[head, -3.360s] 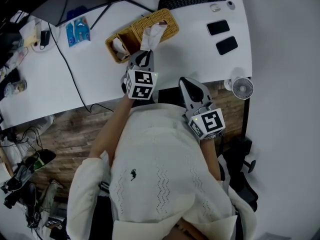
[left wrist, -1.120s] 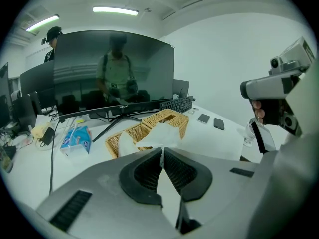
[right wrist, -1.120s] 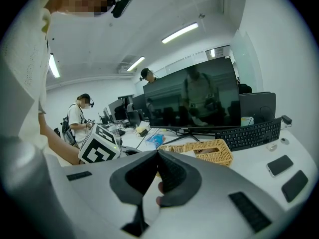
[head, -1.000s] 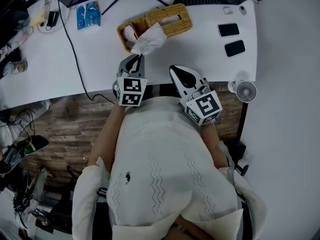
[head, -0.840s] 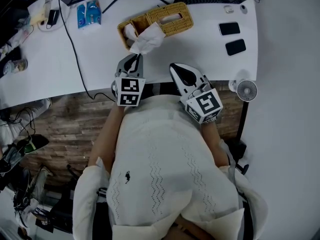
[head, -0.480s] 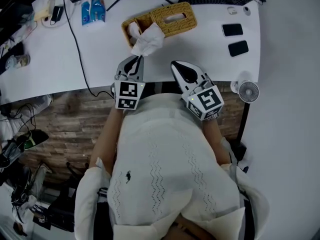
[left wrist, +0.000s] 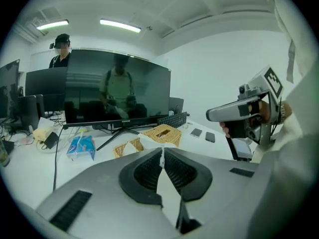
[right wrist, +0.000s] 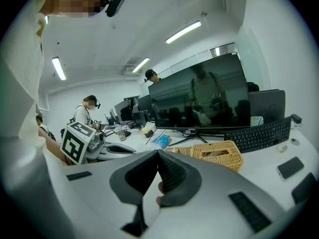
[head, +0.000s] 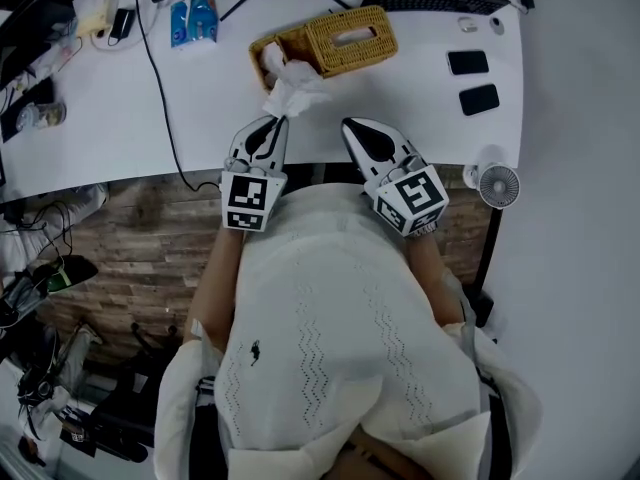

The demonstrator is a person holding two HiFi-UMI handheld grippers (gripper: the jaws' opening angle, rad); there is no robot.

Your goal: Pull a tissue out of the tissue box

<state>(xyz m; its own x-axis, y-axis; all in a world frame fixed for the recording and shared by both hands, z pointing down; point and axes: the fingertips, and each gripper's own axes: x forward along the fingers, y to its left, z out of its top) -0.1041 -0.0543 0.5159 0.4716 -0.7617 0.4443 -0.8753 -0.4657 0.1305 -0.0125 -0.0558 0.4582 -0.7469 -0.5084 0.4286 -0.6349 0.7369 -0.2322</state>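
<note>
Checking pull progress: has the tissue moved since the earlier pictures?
Yes. Pinched in the left gripper, the tissue has come away from the wicker tissue box, toward the near edge of the desk.

Two grippers showing: left gripper (head: 276, 119), right gripper (head: 346, 122), each carrying one marker cube (head: 245, 200). One tissue (head: 292, 96) showing outside box. One white table (head: 400, 98) bearing one wicker tissue box (head: 350, 40), one wicker basket (head: 270, 58) touching it, one keyboard (head: 440, 0), two dark phones (head: 468, 62) lying near each other, one black cable (head: 160, 88) trailing across. Blue packet (head: 192, 18): one or two, cannot tell. One small fan (head: 497, 185) sitting by table corner.
</note>
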